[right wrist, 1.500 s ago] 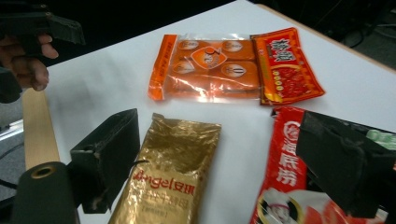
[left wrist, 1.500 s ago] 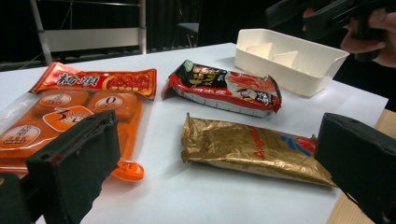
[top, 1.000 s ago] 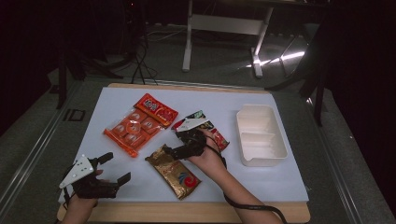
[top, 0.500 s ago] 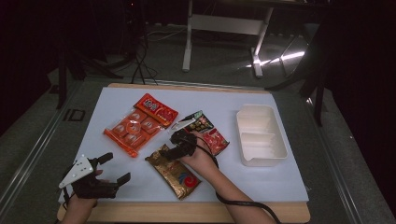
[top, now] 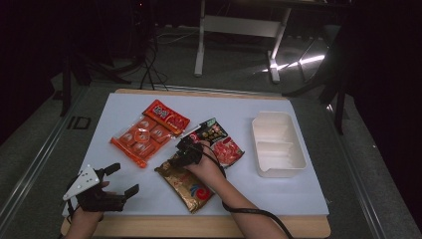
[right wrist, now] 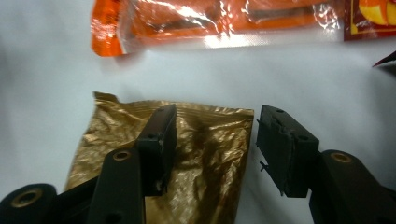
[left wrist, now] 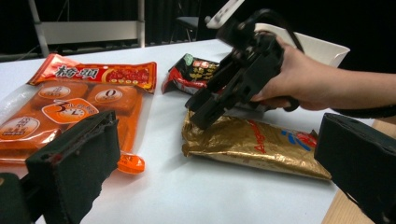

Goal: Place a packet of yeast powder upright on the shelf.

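Gold (top: pixel 186 183) is the colour of the packet I am after: it lies at about six o'clock on the white table (top: pixel 298 189), with one short end pointing to ten o'clock, just below the dark chilli packet (top: pixel 219 142). My right gripper (top: pixel 185 153) has come down over that upper end, and its jaws have just been closing. In the right gripper view they stand half open, one pad over the foil, the other just off its edge at three o'clock, and nothing is pinched yet. My left gripper (top: pixel 117 181) rests wide open at eight o'clock, holding nothing.

To do this grasp well, I judge I should drop a little further so that the lower pad slides under the crimped seam. I should also centre the jaws on the end's width and close slowly. Foil is slippery and thin, so a shallow bite on a corner could let the packet swing or slip. The orange tofu pack (top: pixel 142 139) at eleven o'clock lies close, so I would keep the jaws clear of its tab.

My hand covers the middle of the gold packet in the high view. I cannot tell whether the pads touch the foil or hover above it.
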The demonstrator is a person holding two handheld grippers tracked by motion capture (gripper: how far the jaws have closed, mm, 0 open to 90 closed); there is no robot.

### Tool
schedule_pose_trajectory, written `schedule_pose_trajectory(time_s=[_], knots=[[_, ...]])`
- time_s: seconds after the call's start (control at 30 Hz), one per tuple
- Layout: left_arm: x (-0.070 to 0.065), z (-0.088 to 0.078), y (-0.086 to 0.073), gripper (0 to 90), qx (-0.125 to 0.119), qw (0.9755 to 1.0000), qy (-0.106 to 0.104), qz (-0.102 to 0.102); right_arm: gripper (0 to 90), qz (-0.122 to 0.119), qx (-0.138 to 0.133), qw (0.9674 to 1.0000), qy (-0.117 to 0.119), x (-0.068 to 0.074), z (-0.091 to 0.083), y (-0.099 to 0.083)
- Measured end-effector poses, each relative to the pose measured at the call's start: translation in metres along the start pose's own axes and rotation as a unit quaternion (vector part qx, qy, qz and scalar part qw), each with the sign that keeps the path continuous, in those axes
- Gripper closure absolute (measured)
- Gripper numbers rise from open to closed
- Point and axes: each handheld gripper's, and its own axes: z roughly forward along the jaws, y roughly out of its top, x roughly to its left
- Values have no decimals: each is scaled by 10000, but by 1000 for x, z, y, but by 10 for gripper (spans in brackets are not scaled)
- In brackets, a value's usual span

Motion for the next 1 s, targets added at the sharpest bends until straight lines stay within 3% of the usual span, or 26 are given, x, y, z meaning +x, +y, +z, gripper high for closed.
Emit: schedule_pose_trajectory(time_s=[0.2, 0.27, 0.4, 0.6, 0.83, 1.0], knots=[[0, 0, 0, 7, 3, 10000, -12, -7, 514, 22, 143, 9999, 36, 3, 6, 0], [0, 0, 0, 7, 13, 10000, -1, -8, 557, -138, 270, 9995, -107, 9, 6, 0], [-1, 1, 0, 7, 29, 10000, -6, 21, 592, -205, 320, 9989, -257, 15, 7, 0], [-2, 2, 0, 8, 84, 10000, 4, 51, 795, -620, 431, 9953, -609, 25, 8, -1], [-2, 3, -1, 8, 137, 9999, 24, 71, 880, -865, 497, 9932, -603, 29, 2, 3], [-2, 2, 0, 8, 104, 9998, 140, 105, 884, -860, 317, 9948, -449, 31, -11, 7]])
